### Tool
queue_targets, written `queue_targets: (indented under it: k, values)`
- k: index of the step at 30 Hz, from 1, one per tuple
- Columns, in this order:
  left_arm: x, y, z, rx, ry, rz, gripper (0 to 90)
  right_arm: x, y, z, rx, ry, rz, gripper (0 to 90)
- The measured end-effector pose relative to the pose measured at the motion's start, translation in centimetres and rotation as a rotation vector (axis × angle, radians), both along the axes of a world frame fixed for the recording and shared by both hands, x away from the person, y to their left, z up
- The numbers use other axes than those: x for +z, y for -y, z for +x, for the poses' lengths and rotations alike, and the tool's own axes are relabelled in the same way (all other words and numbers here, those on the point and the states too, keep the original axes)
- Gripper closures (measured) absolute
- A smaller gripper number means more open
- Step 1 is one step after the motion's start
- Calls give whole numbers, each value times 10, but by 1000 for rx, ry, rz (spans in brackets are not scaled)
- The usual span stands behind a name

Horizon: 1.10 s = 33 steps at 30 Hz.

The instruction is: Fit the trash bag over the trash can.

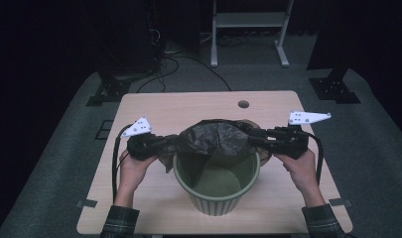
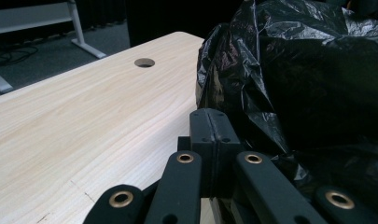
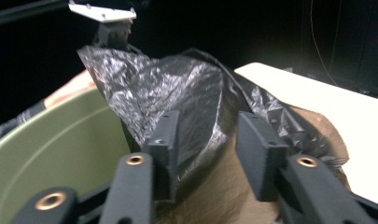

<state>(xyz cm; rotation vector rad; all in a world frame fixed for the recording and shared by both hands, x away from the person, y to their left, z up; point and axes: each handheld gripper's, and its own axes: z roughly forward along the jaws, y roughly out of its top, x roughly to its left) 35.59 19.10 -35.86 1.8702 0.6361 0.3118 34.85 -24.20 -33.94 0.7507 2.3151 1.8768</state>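
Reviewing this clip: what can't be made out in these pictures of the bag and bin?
- Far rim of the bin, high view: covered by the bag.
- Left tool, left gripper view: jaws closed, but any bag film between them cannot be told.
- Right tool, right gripper view: jaws apart, bag between them; contact unclear, blurred.
- Bin's base, right gripper view: cut off by the bottom edge.

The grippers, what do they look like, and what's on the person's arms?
Both grippers, left and right, are black, each with a white three-cornered plate dotted with small holes on top. A black cable trails from each. Up close, the flat black jaws have brass-coloured rivets. The person wears dark plaid sleeves.
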Motion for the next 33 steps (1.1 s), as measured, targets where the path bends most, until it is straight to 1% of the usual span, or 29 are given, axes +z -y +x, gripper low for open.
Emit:
queue_targets:
  k: [1, 3, 4, 5, 7, 9, 11, 12, 17, 19, 21, 24, 25, 28, 30, 32, 33]
  values:
    - [0, 0, 0, 0, 0, 1, 896, 0, -1, 0, -2, 4, -9, 719]
    - [0, -1, 0, 1, 0, 1, 896, 1, -2, -2, -24, 30, -27, 808]
    - [0, -1, 0, 0, 0, 1, 896, 2, -2, -3, -29, 38, -21, 870]
    - [0, -1, 0, 0, 1, 2, 896, 3, -1, -4, -25, 43, -18, 900]
    - [1, -2, -1, 2, 2, 2, 896, 4, -1, -5, -26, 45, -29, 900]
    - [1, -3, -2, 7, 3, 1, 896, 4, -1, -6, -17, 40, -28, 900]
    - [1, -5, -2, 12, 4, 1, 896, 5, 2, -9, 0, 36, -9, 900]
    - [1, -6, -3, 16, 3, 1, 896, 5, 3, -11, 3, 42, -4, 900]
    - [-1, -15, -5, 34, -5, 1, 896, 6, 13, -31, 18, 58, -8, 900]
    - [-2, -19, -7, 40, -7, 6, 896, 3, 19, -38, 15, 60, -15, 900]
    - [-3, -24, -9, 50, -12, 4, 896, 0, 28, -44, 2, 56, -13, 900]
    - [-6, -31, -10, 71, -24, 3, 896, -3, 39, -47, -10, 48, -4, 900]
    - [-6, -32, -9, 72, -25, 0, 896, -5, 43, -47, -13, 43, 3, 900]
    - [-9, -35, -9, 86, -33, 3, 896, -7, 50, -47, -26, 37, 13, 900]
    - [-10, -35, -8, 88, -35, 12, 896, -9, 53, -46, -31, 35, 10, 900]
    - [-8, -33, -9, 82, -16, -3, 895, -10, 54, -46, -17, 33, 18, 900]
    - [-5, -33, -10, 80, -8, -7, 894, -9, 53, -46, -10, 40, 21, 836]
